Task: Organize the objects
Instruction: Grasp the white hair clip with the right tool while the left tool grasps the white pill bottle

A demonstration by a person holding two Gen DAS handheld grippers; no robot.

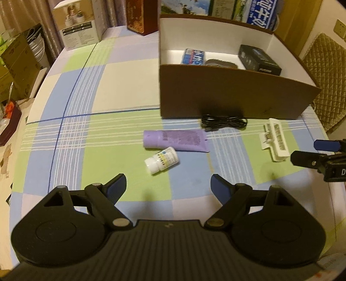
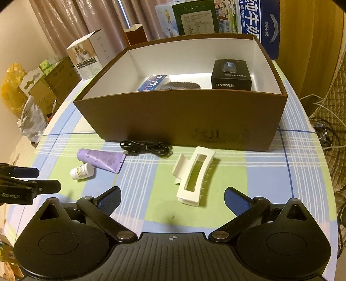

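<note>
While both grippers hung above it, the table (image 1: 121, 86), under a cloth checked in green, blue and cream, carried everything else. Largest on it was the brown cardboard box (image 2: 183, 116), open at the top and white inside, standing toward the far side. Within it lay a black carton marked FLYCO (image 2: 231, 74) against the right wall, a blue-and-white packet (image 2: 152, 83) toward the left, and a dark oval item (image 2: 183, 85) between them, too hidden by the front wall to identify. Behind the box stood several printed cartons (image 2: 194, 19), and a white product box (image 1: 75, 23) sat at the far left corner of the table.

Next in size came the left gripper (image 1: 168, 188), jaws spread wide and nothing between them, poised over bare cloth just short of the small bottle. The right gripper (image 2: 172, 203) was likewise released and empty, with the near end of the hair clip lying just ahead of its gap.

On the cloth in front of the box, the white claw hair clip (image 2: 194, 177) lay on its side to the right. A purple tube (image 1: 176, 140) lay flat left of it, cap end pointing left. A coiled black cable (image 2: 146, 148) rested right against the foot of the box's front wall, just beyond the tube's crimped end. Smallest was a white pill bottle (image 1: 162, 160), tipped on its side just beside the tube, on the near side.
</note>
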